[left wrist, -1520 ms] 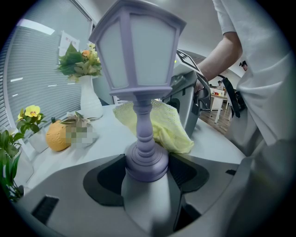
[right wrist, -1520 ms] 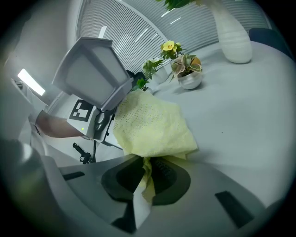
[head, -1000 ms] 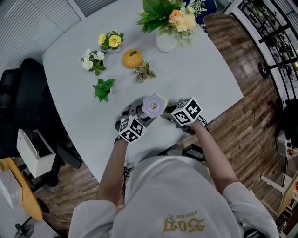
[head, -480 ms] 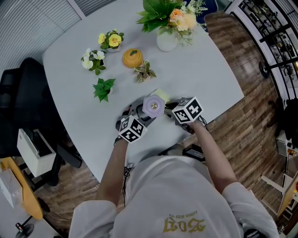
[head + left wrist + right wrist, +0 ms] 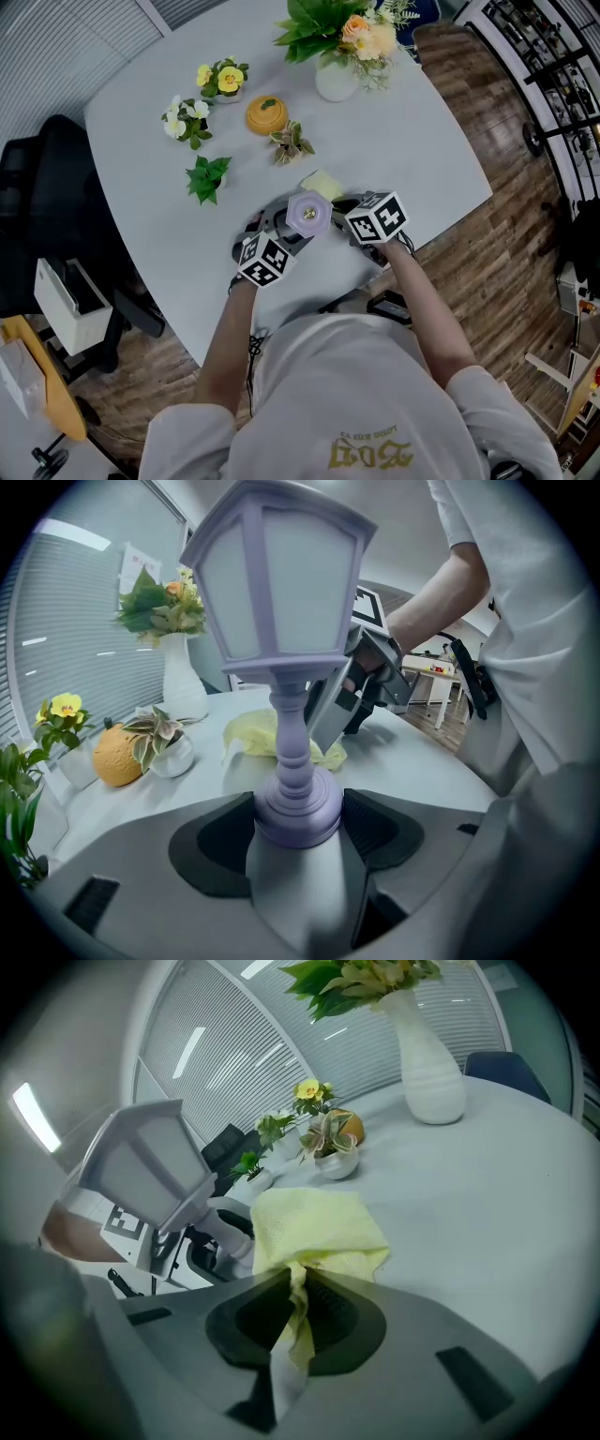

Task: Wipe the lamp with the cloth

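We saw the lilac lantern-shaped lamp (image 5: 281,621) standing upright well short of the white vase (image 5: 336,82), its round base clamped in the left gripper's (image 5: 298,822) jaws, while the pale yellow cloth (image 5: 314,1227), pinched by the right gripper (image 5: 292,1307), lay crumpled between lamp and vase, just beside the lamp.

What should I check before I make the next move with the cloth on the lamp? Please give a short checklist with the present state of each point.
1. Left claw shut on the lamp's base: ok.
2. Lamp standing upright on the table: ok.
3. Right claw shut on the cloth: ok, a fold is pinched between the jaws.
4. Cloth up against the lamp's shade: not ok, it hangs low, beside the stem.
5. Cloth touching the stem: cannot tell.
6. Small potted plant away from the cloth: ok.
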Demonstrator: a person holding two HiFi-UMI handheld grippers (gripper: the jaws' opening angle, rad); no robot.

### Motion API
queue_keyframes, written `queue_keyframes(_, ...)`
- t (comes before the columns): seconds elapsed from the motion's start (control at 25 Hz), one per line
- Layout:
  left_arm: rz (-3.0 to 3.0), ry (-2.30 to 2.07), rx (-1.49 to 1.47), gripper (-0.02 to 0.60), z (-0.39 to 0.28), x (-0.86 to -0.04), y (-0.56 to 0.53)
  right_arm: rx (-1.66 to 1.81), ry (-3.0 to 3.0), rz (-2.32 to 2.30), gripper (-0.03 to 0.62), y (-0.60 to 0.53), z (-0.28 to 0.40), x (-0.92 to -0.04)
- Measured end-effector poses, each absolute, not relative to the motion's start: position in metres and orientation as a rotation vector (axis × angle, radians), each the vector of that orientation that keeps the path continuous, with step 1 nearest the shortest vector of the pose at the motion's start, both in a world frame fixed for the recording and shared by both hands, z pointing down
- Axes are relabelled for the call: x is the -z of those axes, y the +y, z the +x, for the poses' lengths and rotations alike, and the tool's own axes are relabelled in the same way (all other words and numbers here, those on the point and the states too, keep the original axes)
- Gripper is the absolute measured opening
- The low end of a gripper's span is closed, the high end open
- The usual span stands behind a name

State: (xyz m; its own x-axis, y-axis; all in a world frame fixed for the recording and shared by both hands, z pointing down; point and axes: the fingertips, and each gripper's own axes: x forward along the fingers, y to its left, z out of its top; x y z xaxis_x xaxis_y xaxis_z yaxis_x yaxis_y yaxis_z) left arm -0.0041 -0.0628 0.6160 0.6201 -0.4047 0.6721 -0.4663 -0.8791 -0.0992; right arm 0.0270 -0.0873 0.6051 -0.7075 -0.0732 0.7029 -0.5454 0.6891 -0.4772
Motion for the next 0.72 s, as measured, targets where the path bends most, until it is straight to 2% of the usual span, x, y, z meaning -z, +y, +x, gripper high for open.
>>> queue_keyframes(0.72, 2.751, -0.740, -1.110, 0.305, -0.005, -0.616, -0.063, -0.999, -2.270, 0.455, 0.043, -0.101, 0.014, -0.600)
